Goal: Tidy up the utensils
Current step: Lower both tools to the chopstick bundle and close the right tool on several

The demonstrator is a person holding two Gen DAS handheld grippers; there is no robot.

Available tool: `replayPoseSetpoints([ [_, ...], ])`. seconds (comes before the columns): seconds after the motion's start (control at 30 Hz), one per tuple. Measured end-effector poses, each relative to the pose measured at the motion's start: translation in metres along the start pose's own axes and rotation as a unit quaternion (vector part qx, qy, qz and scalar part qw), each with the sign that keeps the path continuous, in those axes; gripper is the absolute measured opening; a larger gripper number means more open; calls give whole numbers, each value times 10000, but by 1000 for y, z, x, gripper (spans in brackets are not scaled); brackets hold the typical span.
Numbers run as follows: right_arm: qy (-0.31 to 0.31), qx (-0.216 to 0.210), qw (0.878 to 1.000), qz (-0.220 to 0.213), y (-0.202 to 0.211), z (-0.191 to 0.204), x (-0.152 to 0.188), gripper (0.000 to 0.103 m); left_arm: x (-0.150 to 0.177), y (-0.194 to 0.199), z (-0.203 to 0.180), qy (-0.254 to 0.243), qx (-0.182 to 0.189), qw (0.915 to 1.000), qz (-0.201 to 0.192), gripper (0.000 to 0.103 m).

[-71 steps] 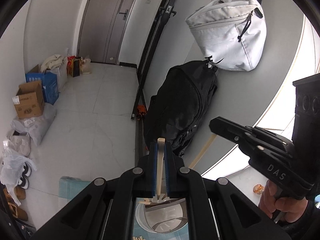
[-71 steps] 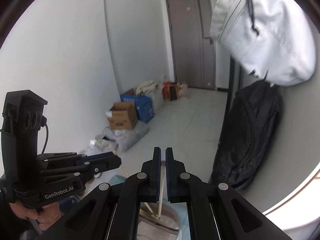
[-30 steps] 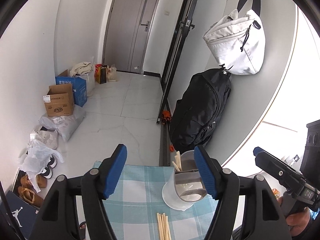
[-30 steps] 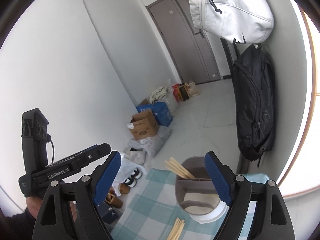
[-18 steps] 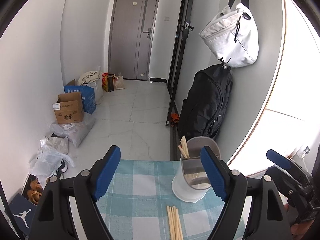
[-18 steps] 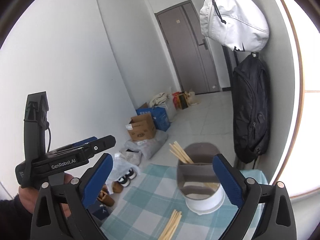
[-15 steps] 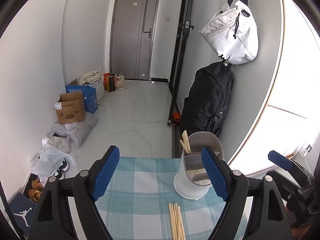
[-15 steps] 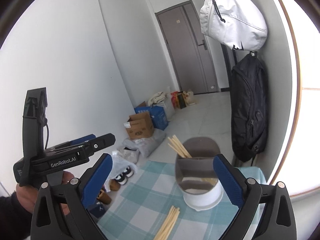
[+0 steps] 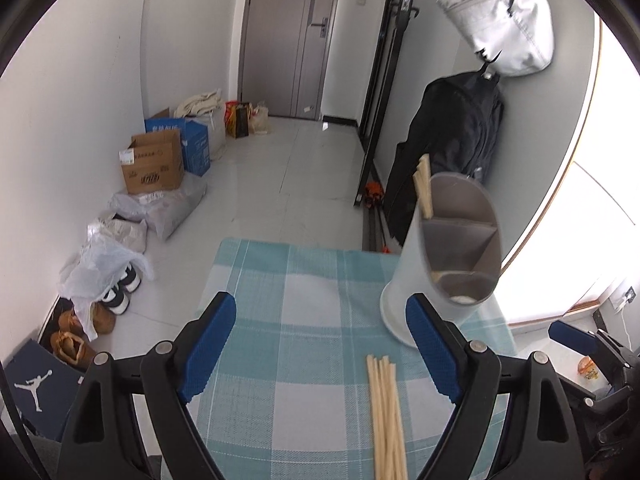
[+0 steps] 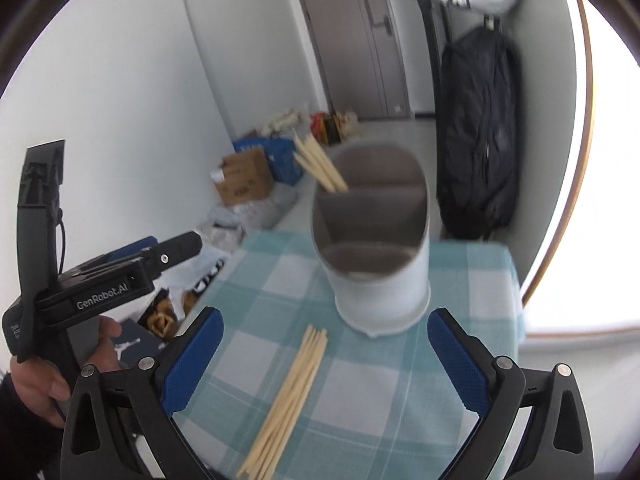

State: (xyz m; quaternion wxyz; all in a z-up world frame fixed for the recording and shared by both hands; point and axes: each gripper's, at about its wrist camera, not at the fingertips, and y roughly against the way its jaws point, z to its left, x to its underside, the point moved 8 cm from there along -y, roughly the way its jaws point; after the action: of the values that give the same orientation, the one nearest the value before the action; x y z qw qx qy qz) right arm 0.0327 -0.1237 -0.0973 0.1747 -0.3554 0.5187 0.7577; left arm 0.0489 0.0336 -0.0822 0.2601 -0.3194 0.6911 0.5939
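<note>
1. Blue fingers (image 9: 208, 346) of the left gripper (image 9: 318, 350) spread wide, just opened further, nothing between.
2. Right gripper (image 10: 324, 360) likewise gaping, just widened, empty.
3. Loose chopsticks (image 10: 292, 394) flat on the checked cloth (image 10: 368, 396), near the divided holder (image 10: 378, 264).
4. More chopsticks (image 10: 318, 164) upright in its back compartment.

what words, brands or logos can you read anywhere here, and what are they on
"GenRobot.AI": on the side of the left gripper, seen from the right wrist.
Jumping-man logo, no words: on the dark blue shoebox on the floor.
Dark print on the cardboard box: too small to read.
White characters on the blue box: too small to read.
</note>
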Motion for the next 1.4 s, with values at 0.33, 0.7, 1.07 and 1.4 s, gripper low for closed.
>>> replayPoseSetpoints([
  [0.33,-736,-333,9873,1365,-79,-4,33,71,14,-26,40,620,-189,9966,518,84],
  [0.7,-908,-105,9773,1912,-124,-4,42,41,24,-38,61,839,-249,9925,848,84],
  [1.07,-808,334,9749,2048,-137,-6,46,9,26,-45,66,934,-105,9903,1020,84],
  [1.4,-1130,11,9824,1488,-108,-13,31,7,31,-51,65,951,-82,9883,1188,84],
])
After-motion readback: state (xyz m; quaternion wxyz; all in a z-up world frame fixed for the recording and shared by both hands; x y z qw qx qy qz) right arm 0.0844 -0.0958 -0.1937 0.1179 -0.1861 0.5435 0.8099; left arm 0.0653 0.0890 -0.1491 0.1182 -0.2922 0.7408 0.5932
